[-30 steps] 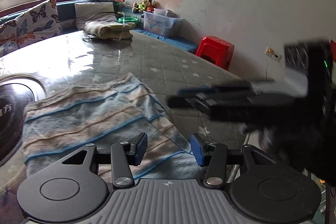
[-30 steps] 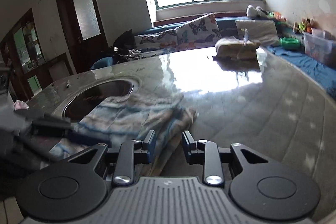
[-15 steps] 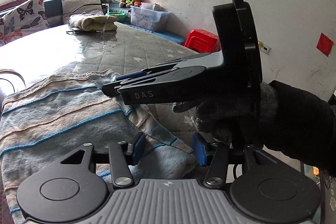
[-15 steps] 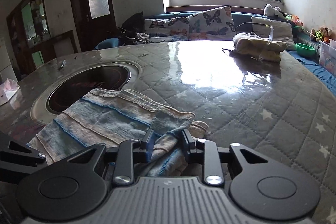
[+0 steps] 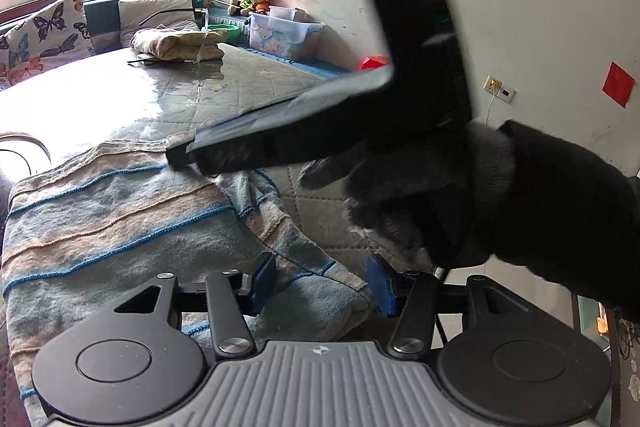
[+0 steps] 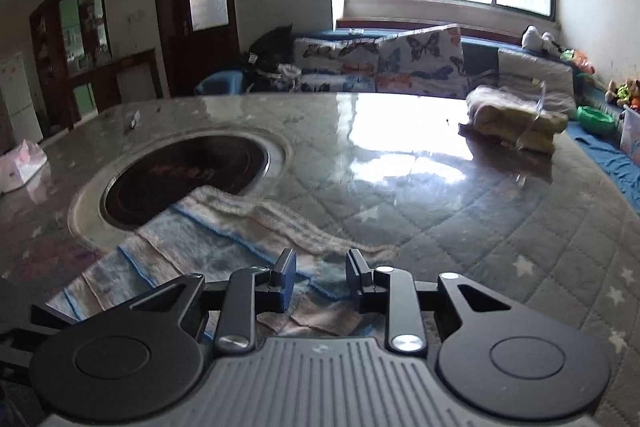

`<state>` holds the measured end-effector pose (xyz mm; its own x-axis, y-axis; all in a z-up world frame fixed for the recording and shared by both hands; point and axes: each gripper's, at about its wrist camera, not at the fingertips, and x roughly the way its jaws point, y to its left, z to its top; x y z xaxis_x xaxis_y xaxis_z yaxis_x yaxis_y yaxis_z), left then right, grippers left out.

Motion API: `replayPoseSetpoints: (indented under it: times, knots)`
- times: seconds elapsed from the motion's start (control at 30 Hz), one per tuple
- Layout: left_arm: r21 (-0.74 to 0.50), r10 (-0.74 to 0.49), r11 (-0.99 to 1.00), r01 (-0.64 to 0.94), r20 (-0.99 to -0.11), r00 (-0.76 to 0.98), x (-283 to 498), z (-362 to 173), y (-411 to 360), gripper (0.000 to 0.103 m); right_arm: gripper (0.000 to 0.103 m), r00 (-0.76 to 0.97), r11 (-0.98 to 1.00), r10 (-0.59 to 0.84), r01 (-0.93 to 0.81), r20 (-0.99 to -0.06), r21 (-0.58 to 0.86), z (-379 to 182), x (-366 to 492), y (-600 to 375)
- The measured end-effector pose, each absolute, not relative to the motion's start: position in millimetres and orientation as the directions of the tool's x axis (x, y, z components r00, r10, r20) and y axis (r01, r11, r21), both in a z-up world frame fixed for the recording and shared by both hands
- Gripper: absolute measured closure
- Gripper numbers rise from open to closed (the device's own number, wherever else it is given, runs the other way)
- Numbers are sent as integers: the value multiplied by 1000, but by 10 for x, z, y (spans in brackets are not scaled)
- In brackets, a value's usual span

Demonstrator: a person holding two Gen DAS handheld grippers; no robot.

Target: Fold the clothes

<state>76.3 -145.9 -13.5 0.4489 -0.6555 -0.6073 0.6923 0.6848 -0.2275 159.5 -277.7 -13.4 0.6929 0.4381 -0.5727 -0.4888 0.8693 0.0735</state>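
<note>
A striped blue and beige garment (image 5: 120, 223) lies on the quilted table, partly folded, with a loose flap running toward its near right corner. My left gripper (image 5: 320, 281) is open just above that corner, holding nothing. The right gripper's body (image 5: 304, 135), held by a black-gloved hand (image 5: 500, 195), reaches across the left wrist view and its tip rests at the garment's far edge. In the right wrist view the right gripper (image 6: 318, 275) is open over the garment (image 6: 224, 247), holding nothing.
A round dark recess (image 6: 184, 179) is set in the table (image 6: 460, 219) under the garment's far end. A folded yellowish pile (image 6: 516, 117) lies at the far side. A bench with cushions (image 6: 400, 59), toys and a plastic box (image 5: 280, 35) lines the walls.
The right gripper has swung in over the garment, moved farther across it and opened wider. The left gripper stays open near the garment's corner.
</note>
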Motion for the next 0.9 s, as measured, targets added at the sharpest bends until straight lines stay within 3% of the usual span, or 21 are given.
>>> replayPoseSetpoints:
  times: [0.53,0.9]
  knots:
    - [-206,-604,758,619,-581,546,618,75,-989,43,55,706,904,416,-387,-573,181,-60,1176,-3134]
    - [-197,-378,924,329,-611,695,883,91,-323,42,53,692,918,395,-269,-605,292,-233,1021,-3148]
